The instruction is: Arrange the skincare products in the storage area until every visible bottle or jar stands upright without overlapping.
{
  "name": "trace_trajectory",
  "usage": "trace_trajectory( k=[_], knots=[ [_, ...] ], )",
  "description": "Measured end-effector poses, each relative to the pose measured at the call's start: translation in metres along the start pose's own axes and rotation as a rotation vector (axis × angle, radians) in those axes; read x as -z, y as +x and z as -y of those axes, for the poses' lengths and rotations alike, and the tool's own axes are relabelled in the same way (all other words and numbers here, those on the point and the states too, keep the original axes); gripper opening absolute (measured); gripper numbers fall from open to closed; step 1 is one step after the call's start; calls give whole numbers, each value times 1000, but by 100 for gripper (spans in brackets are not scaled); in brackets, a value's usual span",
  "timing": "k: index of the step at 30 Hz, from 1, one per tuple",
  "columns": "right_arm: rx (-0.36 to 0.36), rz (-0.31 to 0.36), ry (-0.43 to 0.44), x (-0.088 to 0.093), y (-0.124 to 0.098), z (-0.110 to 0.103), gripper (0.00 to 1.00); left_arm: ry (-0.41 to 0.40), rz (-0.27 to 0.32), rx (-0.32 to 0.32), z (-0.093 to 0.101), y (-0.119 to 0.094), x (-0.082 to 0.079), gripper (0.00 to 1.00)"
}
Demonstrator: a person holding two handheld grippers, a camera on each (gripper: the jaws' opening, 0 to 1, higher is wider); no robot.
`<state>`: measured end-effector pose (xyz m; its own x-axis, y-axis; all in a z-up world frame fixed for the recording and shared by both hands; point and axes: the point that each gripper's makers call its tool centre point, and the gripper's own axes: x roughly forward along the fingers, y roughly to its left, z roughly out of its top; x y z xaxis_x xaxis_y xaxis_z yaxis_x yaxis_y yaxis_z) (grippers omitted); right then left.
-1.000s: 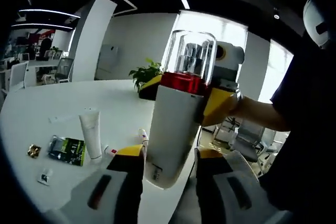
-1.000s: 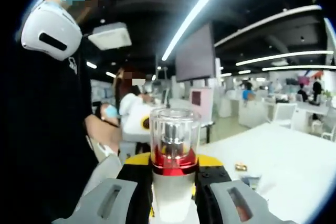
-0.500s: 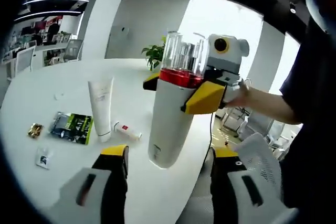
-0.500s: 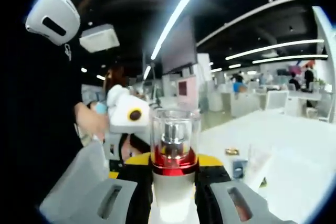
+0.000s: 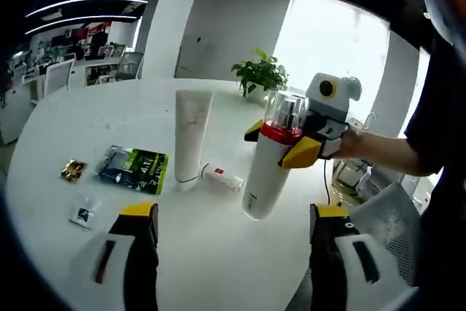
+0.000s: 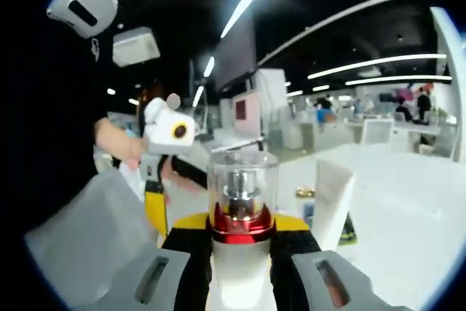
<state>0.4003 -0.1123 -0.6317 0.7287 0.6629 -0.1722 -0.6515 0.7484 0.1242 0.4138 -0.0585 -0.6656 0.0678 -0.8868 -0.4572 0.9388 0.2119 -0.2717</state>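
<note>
White pump bottle (image 5: 266,169), red collar, clear cap over silver pump: tilted, base near round white table (image 5: 58,136), clamped at collar by right gripper (image 6: 240,242). Left gripper (image 5: 229,227): jaws wide, holding nothing. White tube (image 5: 191,136) upright on cap. Small white tube (image 5: 222,178) lying beside it. Green-black packet (image 5: 133,169) flat. Gold wrapper (image 5: 73,170) alongside.

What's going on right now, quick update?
Right gripper shut on pump bottle, tilted over the table. Left gripper open. Tube upright nearby.
</note>
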Motion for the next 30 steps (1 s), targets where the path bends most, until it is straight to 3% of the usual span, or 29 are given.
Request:
trace_trajectory(
  k=[8,14,19,30],
  knots=[
    [5,7,6,12,-2,17,21,6,-4,-56,-14,4,7,94],
    [-1,5,-14,17,-2,26,21,15,11,-43,-9,11,5,99],
    [-8,-9,-42,22,0,33,21,31,20,-33,-5,15,4,99],
    [-7,-44,-115,31,4,61,21,20,-9,-50,-9,14,17,99]
  ],
)
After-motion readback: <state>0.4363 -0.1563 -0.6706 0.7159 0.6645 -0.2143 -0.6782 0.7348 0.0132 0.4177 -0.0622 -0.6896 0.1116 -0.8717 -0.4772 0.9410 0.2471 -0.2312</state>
